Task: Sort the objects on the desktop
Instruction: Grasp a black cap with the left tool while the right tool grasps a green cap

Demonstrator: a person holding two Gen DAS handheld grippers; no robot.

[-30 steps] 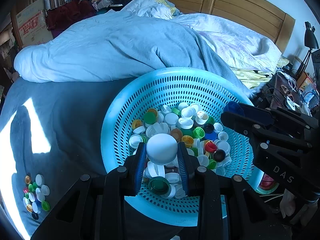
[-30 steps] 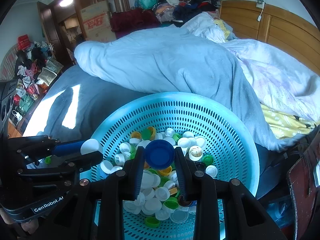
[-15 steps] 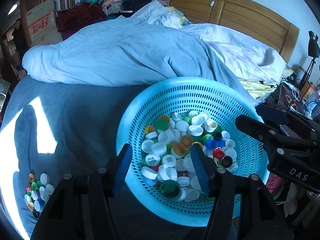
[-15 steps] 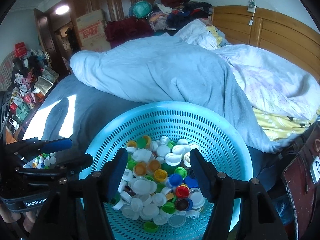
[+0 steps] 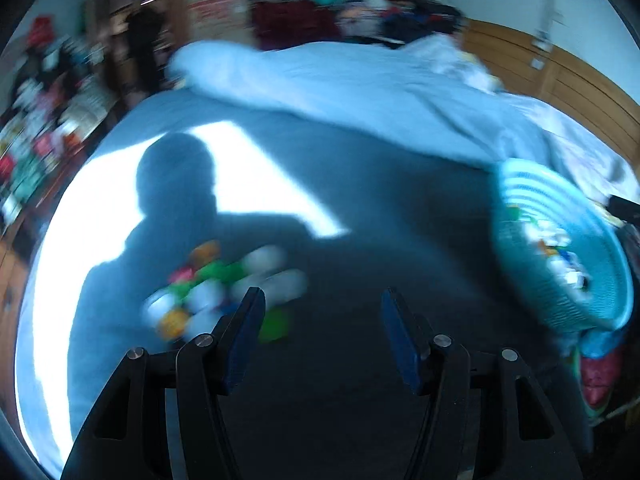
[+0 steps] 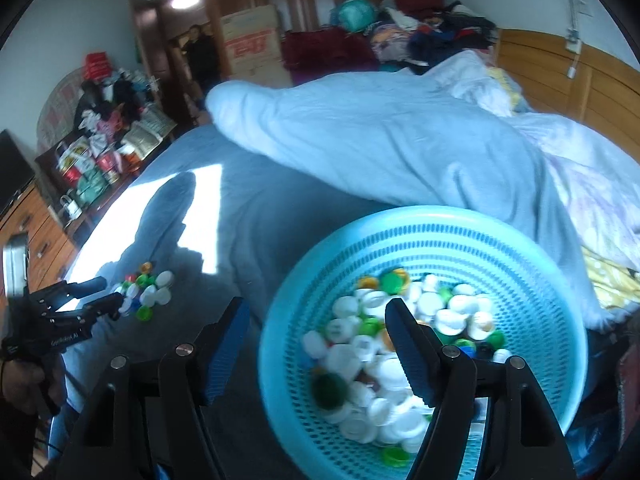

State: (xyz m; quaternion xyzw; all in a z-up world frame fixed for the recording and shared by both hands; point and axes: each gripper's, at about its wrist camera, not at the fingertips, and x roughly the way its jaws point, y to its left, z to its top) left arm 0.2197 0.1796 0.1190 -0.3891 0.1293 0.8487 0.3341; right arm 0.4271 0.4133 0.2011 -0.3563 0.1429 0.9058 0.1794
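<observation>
A light blue perforated basket (image 6: 460,224) holds several bottle caps, mostly white with green, orange and blue ones (image 6: 380,344). It shows blurred at the right of the left wrist view (image 5: 588,280). A small pile of loose caps (image 5: 224,288) lies on the grey bedsheet; it also shows in the right wrist view (image 6: 146,290). My left gripper (image 5: 322,300) is open and empty, just right of that pile. It appears in the right wrist view (image 6: 102,294) too. My right gripper (image 6: 314,308) is open and empty over the basket's left rim.
A rumpled pale blue duvet (image 6: 380,136) lies across the bed behind the basket. A wooden headboard (image 6: 560,76) is at the right. A cluttered dresser (image 6: 92,160) stands left of the bed. A person (image 6: 200,56) stands in the doorway.
Both grippers let their caps go into the basket and opened. The left gripper has since swung fast to the left toward the loose cap pile. The right gripper drifted left to the basket's rim.
</observation>
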